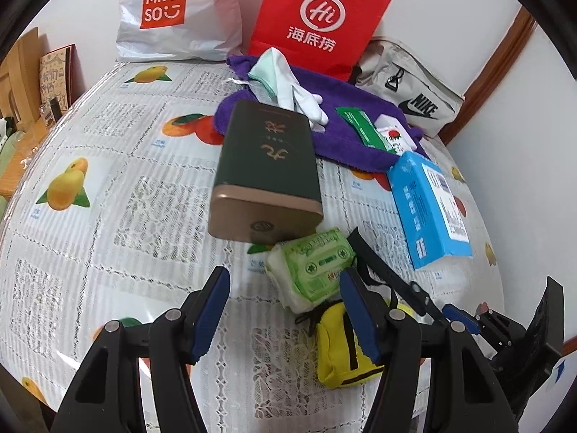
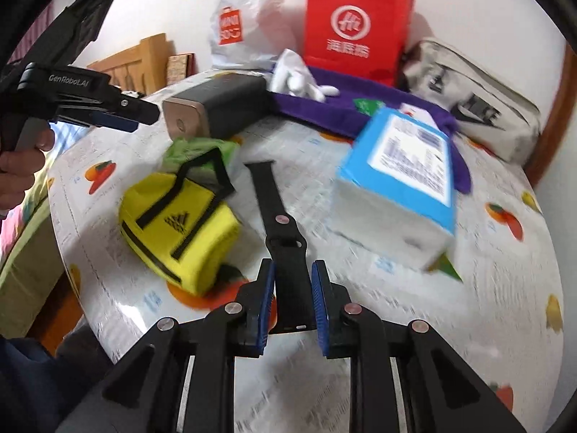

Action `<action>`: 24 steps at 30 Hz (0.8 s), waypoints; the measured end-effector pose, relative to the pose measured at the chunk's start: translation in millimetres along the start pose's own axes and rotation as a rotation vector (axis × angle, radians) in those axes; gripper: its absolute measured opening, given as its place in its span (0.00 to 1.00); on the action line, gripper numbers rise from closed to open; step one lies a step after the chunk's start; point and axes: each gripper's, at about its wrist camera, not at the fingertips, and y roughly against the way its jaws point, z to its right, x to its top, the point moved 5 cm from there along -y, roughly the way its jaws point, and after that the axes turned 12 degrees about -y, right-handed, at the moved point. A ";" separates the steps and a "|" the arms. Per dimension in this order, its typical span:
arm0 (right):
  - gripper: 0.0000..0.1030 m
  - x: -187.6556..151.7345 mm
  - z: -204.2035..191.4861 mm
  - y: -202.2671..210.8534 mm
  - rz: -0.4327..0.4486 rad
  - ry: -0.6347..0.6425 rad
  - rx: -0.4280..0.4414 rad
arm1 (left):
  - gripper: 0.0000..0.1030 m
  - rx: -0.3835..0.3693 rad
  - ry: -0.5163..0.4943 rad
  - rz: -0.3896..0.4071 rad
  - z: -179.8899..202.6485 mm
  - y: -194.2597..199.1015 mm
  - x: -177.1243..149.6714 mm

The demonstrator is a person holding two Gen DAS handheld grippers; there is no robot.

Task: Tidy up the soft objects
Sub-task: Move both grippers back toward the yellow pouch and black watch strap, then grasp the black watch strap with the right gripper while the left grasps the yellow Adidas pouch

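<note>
A black watch strap (image 2: pixel 285 238) lies on the table, and my right gripper (image 2: pixel 293 270) is shut on its near end. The strap also shows in the left wrist view (image 1: pixel 382 263). A small yellow bag (image 2: pixel 180 227) sits left of the strap; it also shows in the left wrist view (image 1: pixel 339 346). A green tissue pack (image 1: pixel 312 265) lies beside it. My left gripper (image 1: pixel 285 288) is open and empty above the tissue pack and yellow bag. A purple towel (image 1: pixel 346 115) at the back carries white gloves (image 1: pixel 288 83).
A dark green tin box (image 1: pixel 267 166) lies mid-table. A blue box (image 1: pixel 429 205) lies on the right. A MINISO bag (image 1: pixel 173 11), a red paper bag (image 1: pixel 317 21) and a grey Nike pouch (image 1: pixel 407 86) stand at the back by the wall.
</note>
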 end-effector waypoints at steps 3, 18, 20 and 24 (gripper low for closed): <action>0.20 -11.7 11.2 0.6 -0.023 -0.040 0.004 | 0.60 -0.007 -0.002 -0.006 4.0 -2.5 -2.7; 0.21 -12.7 19.7 -14.9 -0.040 -0.061 0.037 | 0.60 -0.021 -0.030 -0.014 17.4 -5.9 -3.5; 0.20 -12.5 19.3 -13.3 -0.031 -0.072 0.035 | 0.60 -0.029 -0.029 -0.016 19.3 -9.1 -5.0; 0.20 -11.5 23.0 -5.2 -0.006 -0.117 0.050 | 0.60 -0.048 -0.056 -0.041 28.8 -16.8 -9.5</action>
